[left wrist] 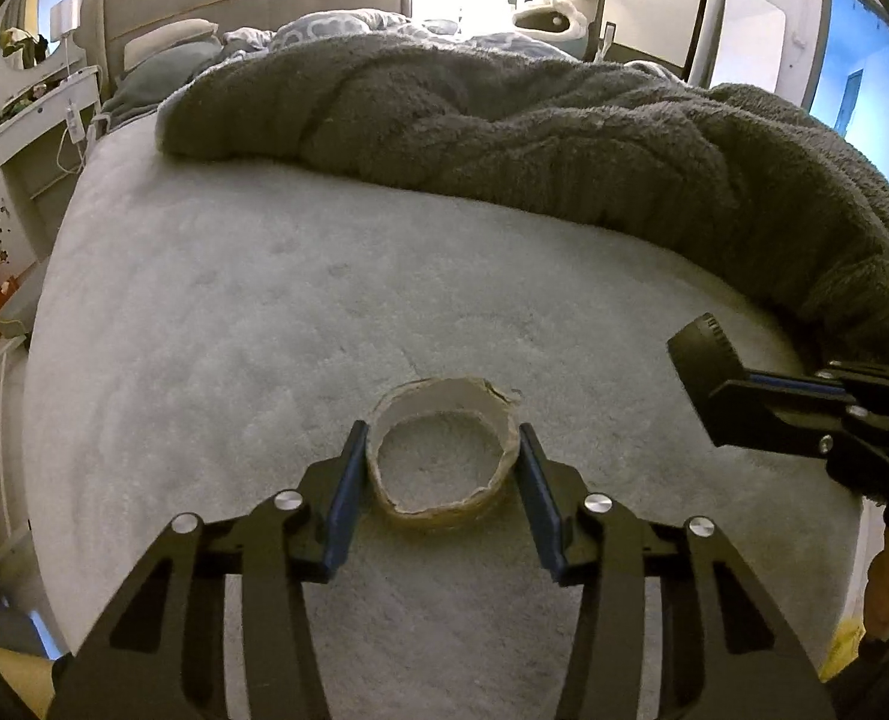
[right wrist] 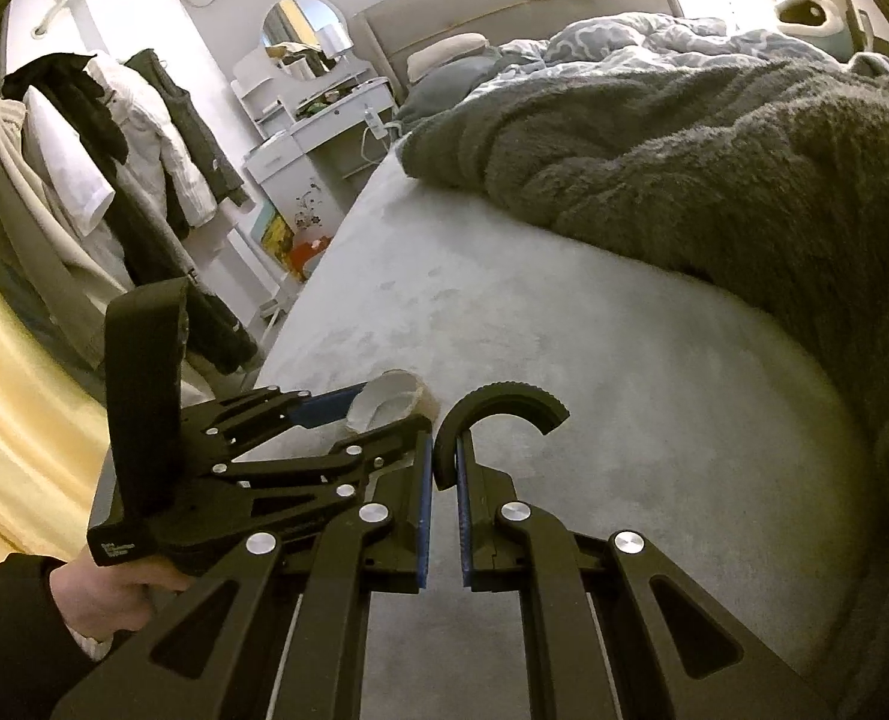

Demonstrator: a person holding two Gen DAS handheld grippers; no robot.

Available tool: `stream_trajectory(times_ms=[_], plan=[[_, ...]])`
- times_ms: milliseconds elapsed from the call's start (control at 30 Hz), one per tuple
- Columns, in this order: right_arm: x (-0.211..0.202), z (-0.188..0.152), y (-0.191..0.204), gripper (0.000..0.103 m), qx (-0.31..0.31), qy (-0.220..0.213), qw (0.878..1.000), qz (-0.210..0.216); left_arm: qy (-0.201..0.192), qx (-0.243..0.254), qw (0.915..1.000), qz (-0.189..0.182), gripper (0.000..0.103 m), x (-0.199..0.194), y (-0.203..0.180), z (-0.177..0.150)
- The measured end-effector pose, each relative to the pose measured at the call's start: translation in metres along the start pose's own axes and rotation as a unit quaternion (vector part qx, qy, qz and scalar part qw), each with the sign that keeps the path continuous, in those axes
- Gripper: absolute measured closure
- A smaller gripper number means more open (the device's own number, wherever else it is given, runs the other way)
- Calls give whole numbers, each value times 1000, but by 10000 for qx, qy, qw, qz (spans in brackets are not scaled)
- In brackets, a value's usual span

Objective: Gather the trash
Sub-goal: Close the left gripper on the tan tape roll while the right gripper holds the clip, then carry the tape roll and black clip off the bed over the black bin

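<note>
Risk as I judge it: the cardboard ring (left wrist: 443,447), an empty tape core lying flat on the grey bed cover (left wrist: 264,312), is thin and torn at its rim, so my left gripper (left wrist: 441,468), whose blue pads (left wrist: 348,480) bracket and look to be just touching its outer wall, could crush it oval or let it squirt out if I squeeze unevenly or lift on a tilt. My left gripper angles steeply down onto the bed, my hand (right wrist: 105,591) low behind its handle. My right gripper (right wrist: 441,516) sits just to the right, also tilted down, pinched on a curved black ribbed piece (right wrist: 504,405).
</note>
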State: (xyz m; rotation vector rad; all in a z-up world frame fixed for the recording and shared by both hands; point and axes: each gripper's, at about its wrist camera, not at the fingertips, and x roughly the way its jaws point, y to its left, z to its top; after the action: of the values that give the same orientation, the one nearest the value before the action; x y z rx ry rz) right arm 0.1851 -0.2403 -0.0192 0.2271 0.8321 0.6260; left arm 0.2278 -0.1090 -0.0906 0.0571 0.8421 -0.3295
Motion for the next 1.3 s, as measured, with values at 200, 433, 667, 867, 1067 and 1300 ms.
stream_trajectory(times_ms=[200, 433, 667, 867, 1067, 1300], plan=[[0, 3, 8, 96, -109, 11, 9999, 60, -116, 47, 9999, -20, 53, -13, -8, 1], [1, 3, 11, 96, -149, 26, 9999, 48, -167, -82, 9998, 105, 53, -34, -1, -5], [1, -1, 23, 96, -266, 103, 9996, 14, -314, -285, 9988, 256, 53, -62, 11, -12], [-2, -6, 33, 96, -346, 160, 9993, -47, -355, -454, 9975, 406, 53, -84, 22, -25], [-8, -10, 51, 96, -454, 193, 9988, -64, -398, -568, 9961, 549, 53, -100, 32, -34], [-2, -16, 79, 96, -635, 300, 9975, 1, -407, -676, 9937, 791, 53, -121, 50, -53]])
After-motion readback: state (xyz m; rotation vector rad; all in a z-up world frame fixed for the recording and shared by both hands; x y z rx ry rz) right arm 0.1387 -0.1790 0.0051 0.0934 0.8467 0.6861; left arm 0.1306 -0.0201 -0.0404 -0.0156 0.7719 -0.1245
